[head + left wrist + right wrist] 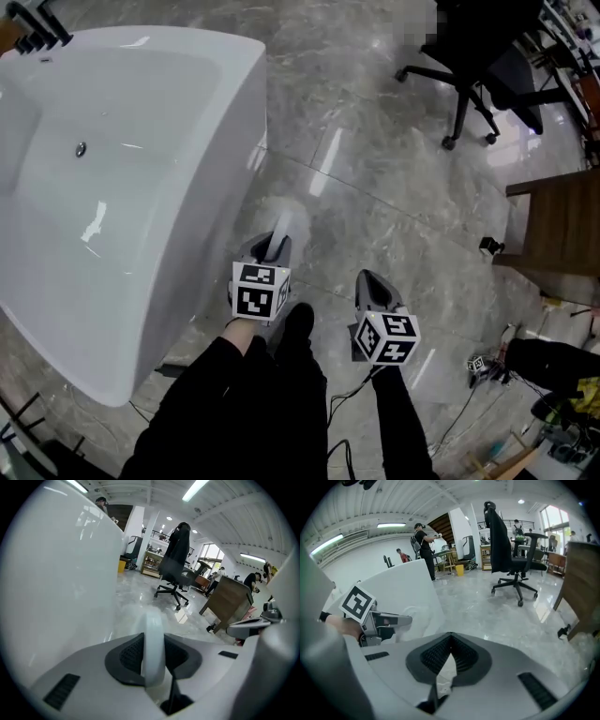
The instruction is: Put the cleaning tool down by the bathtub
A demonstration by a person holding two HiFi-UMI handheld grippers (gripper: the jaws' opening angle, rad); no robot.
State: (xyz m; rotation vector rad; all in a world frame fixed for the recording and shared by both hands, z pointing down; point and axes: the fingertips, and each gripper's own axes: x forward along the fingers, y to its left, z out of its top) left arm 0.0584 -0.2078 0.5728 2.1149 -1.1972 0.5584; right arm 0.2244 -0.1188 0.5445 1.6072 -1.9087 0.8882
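A white bathtub point(112, 187) fills the left of the head view, and its outer wall point(61, 583) rises close on the left of the left gripper view. My left gripper point(276, 246) hovers over the floor just off the tub's near right side. It is shut on the cleaning tool point(153, 644), a white handle that sticks forward out of the jaws point(289, 221). My right gripper point(367, 278) hangs to the right of it, shut, with nothing between its fingertips point(450, 638). The left gripper point(389, 619) also shows in the right gripper view, beside the tub.
A black office chair point(478, 66) stands on the grey marble floor at the back right. A wooden cabinet point(562, 225) is at the right edge, with a small black object point(490, 246) by its foot. Cables and clutter point(525, 394) lie at lower right. My black shoe point(298, 323) is below the grippers.
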